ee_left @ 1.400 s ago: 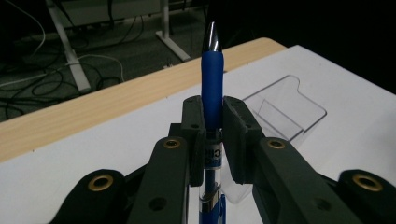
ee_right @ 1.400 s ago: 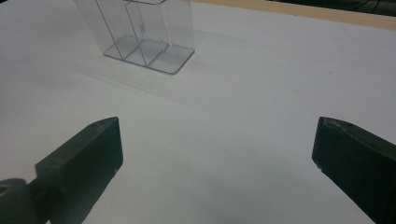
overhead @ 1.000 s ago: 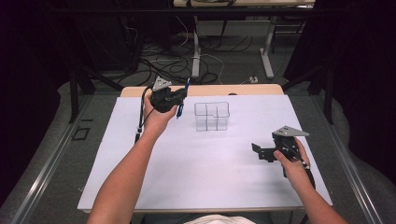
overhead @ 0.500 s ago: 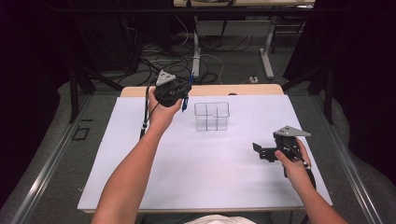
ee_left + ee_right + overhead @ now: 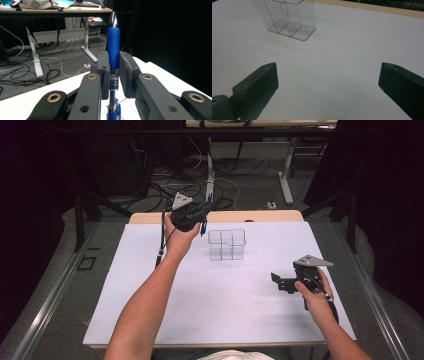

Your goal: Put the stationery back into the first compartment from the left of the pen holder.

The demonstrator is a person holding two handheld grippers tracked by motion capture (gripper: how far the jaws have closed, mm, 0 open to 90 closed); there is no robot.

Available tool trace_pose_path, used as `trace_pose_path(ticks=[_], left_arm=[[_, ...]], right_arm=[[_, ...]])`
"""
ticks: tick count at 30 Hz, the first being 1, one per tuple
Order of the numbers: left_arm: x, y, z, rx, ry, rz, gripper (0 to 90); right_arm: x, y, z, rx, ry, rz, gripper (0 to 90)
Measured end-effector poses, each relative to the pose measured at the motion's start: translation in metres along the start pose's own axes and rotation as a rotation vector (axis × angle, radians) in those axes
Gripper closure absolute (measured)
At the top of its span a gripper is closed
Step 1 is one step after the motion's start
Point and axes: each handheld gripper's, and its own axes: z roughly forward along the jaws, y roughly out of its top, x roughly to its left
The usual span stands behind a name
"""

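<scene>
upright between the clenched jaws of the left hand-held gripper [image 5: 113,72], blue pen [image 5: 113,47], tip up

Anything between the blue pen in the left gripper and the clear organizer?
Nothing visible. The left gripper holds the blue pen up near the table's far edge, just left of the clear organizer. Only bare white table lies between them. The right gripper, jaws open, rests well off to the right.

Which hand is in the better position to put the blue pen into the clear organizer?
Left. The left tool is shut on the blue pen and hangs just left of the clear organizer. The right tool is open, holds nothing, and rests nearer the person, apart from the organizer.
</scene>
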Motion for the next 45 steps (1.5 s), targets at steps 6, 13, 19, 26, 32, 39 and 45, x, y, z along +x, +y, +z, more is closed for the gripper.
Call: trace_pose_path(ticks=[6,13,19,26,32,39,45], left_arm=[[-0.007,0.000,0.008,-0.006,-0.009,0.000,79.6],[-0.013,-0.002,0.015,-0.007,-0.017,-0.001,79.6],[-0.016,-0.006,0.021,-0.004,-0.018,0.001,79.6],[-0.015,-0.011,0.027,0.007,-0.008,0.001,79.6],[-0.015,-0.017,0.033,0.018,-0.009,0.000,79.6],[-0.015,-0.024,0.039,0.037,0.000,-0.004,79.6],[-0.015,-0.028,0.042,0.055,-0.005,0.011,79.6]], right_arm=[[0.000,0.000,-0.001,0.003,0.007,0.000,2.2],[0.001,0.000,0.000,0.000,0.005,0.002,2.2],[-0.001,0.000,-0.001,0.000,0.011,-0.001,2.2],[0.000,0.000,-0.002,0.002,0.016,-0.005,2.2],[-0.001,0.000,-0.001,0.002,0.020,-0.006,2.2],[0.001,0.000,-0.001,0.003,0.021,0.001,2.2],[0.001,0.000,-0.001,0.005,0.030,-0.004,2.2]])
